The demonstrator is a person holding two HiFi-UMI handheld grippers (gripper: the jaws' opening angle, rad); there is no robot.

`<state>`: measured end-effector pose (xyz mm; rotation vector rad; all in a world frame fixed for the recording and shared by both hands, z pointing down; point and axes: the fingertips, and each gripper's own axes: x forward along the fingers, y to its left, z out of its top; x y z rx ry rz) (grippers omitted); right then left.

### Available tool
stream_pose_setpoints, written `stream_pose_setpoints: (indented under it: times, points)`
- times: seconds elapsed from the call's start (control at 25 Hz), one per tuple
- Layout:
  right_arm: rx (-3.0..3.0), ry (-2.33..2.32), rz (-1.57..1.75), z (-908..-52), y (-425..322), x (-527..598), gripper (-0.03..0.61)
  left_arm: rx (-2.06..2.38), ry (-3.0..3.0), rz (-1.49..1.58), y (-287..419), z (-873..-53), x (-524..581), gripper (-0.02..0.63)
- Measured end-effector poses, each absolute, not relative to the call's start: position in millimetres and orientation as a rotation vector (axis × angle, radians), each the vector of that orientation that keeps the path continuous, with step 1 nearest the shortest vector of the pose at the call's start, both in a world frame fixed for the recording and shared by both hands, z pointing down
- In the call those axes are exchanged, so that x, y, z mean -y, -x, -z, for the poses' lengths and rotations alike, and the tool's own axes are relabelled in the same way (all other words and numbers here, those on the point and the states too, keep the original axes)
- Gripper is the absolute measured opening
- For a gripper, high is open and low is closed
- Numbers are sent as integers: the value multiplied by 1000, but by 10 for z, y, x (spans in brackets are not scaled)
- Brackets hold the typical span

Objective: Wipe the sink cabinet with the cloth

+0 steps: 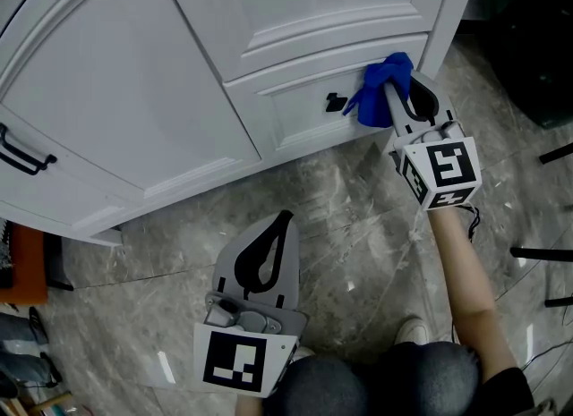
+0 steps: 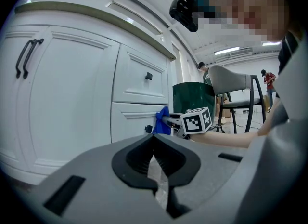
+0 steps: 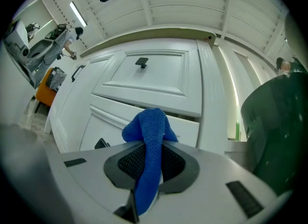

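Note:
The white sink cabinet [image 1: 134, 92] fills the upper left of the head view, with two stacked drawers at its right side. My right gripper [image 1: 391, 92] is shut on a blue cloth [image 1: 383, 86] and presses it against the lower drawer front [image 1: 295, 110], just right of that drawer's black knob [image 1: 335, 102]. In the right gripper view the blue cloth [image 3: 150, 146] hangs bunched between the jaws, in front of the lower drawer [image 3: 115, 126]. My left gripper [image 1: 279, 223] is held low over the floor, away from the cabinet, jaws shut and empty; the left gripper [image 2: 155, 158] looks toward the cabinet [image 2: 72, 102].
The floor [image 1: 340, 226] is grey marbled tile. A cabinet door with a black bar handle [image 1: 22, 157] stands at left. A dark green bin [image 3: 279, 131] sits right of the cabinet. A grey chair [image 2: 236, 85] and people stand farther back. An orange object [image 1: 22, 267] lies at far left.

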<state>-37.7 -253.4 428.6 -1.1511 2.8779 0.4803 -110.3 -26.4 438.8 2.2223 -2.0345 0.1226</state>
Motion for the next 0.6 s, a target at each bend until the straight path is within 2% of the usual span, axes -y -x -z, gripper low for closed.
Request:
stream_pose_setpoints:
  times: [0.6]
  points:
    - [-2880,1172,-479,-4300,283,2573,61,2040,-2222,-131,1088,-4356,238,3]
